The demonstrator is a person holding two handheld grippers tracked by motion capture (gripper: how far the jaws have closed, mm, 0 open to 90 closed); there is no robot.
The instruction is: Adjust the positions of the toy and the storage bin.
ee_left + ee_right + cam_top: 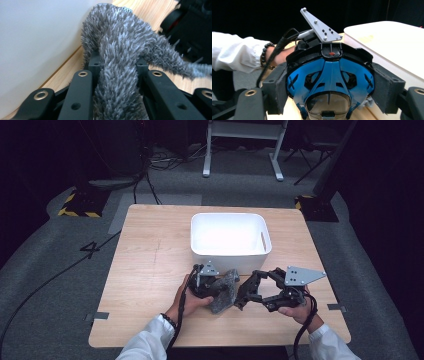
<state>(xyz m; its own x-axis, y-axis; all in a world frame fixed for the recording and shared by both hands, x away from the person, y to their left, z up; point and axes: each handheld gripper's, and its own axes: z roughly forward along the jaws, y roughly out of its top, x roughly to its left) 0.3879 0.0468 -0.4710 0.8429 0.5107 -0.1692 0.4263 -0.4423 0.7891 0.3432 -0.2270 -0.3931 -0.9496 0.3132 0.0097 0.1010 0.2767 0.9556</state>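
From the high view I see the left gripper point(216, 289) pinching a grey shaggy cloth point(224, 291) on the wooden tabletop point(150, 270), just in front of the white bin point(230, 240). The right gripper point(248, 292) faces it from the other side, its jaws spread and close to the cloth; whether they touch it I cannot tell.

In the left gripper view my jaws are pressed in on the cloth point(117, 62), which bunches between them and flops over to the right. Its long soft pile looks light and limp, so I judge it will sag and drape and not hold a shape; a grip on a gathered fold, as here, seems safest.

In the right gripper view the jaws stand wide with dark foam-like pads point(277, 87), nothing clamped, framing the left gripper's blue and black body point(329, 75), with the bin's smooth white rim point(384, 32) beside it.
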